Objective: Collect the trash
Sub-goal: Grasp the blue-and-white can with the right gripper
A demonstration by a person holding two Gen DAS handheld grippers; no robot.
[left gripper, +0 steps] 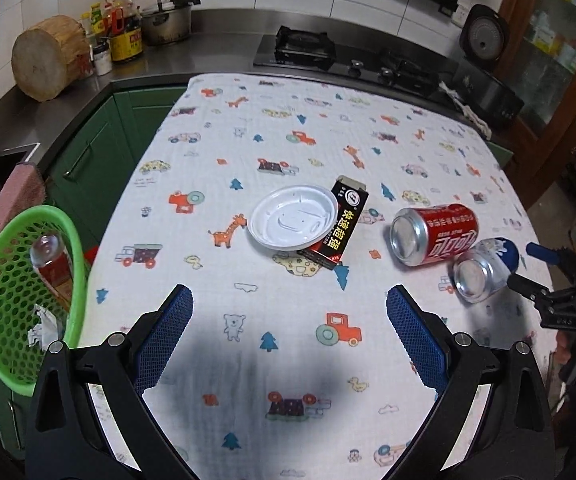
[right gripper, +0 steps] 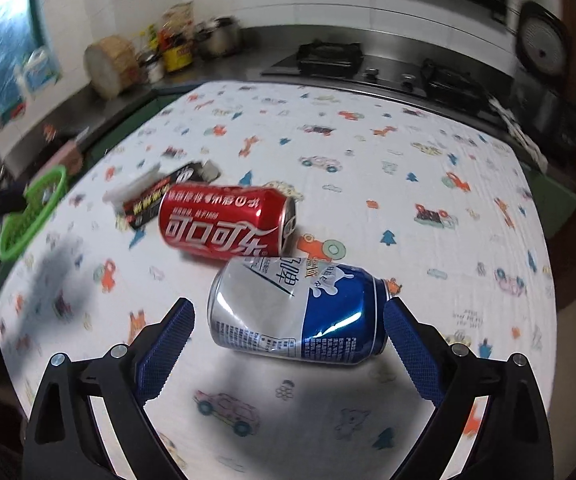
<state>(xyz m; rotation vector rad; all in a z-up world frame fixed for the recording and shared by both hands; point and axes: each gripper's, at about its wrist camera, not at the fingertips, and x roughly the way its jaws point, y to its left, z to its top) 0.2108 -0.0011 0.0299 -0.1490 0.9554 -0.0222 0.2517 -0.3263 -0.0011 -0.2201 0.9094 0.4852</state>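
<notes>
On the patterned tablecloth (left gripper: 296,128) lie a white plastic lid (left gripper: 292,222), a black box (left gripper: 334,226) partly under it, a red cola can (left gripper: 434,234) and a dented blue-and-silver beer can (left gripper: 484,270). My left gripper (left gripper: 290,312) is open and empty, above bare cloth in front of the lid. My right gripper (right gripper: 290,320) is open, its blue pads on either side of the beer can (right gripper: 300,312), which lies on its side; the right pad is close to the can's top end. The red can (right gripper: 223,226) lies just behind it. The right gripper also shows in the left wrist view (left gripper: 520,266).
A green mesh basket (left gripper: 19,280) with a bottle and crumpled paper hangs off the table's left edge; it also shows in the right wrist view (right gripper: 31,216). Behind the table a steel counter carries a stove (left gripper: 300,50), a pot, sauce bottles and a wooden block (left gripper: 47,58).
</notes>
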